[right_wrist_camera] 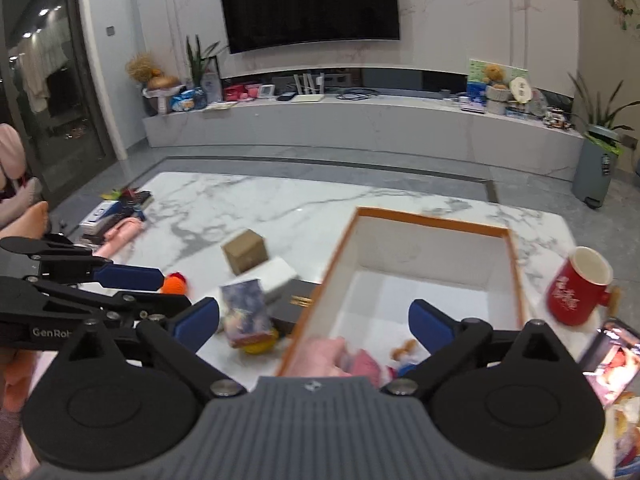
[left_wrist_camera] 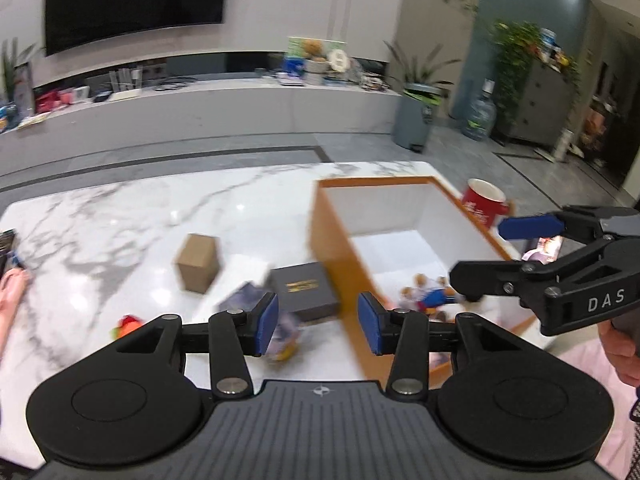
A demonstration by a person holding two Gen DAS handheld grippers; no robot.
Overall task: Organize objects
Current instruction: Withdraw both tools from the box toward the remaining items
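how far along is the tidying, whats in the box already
Done: a small doll lies inside the orange box. In hand: nothing, both tongs empty. Left: brown carton, black box, red mug remain on the marble table.

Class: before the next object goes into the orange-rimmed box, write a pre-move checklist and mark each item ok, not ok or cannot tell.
1. Left tool empty: ok, nothing between its pads.
2. Right tool open and empty: ok, jaws wide.
3. Orange-rimmed box has room: ok, bare floor behind the small doll.
4. Next items reachable: ok, brown carton and black box lie free on the marble table.
5. Red mug stable: cannot tell, image blurred.
6. Tools apart: ok, they do not touch.
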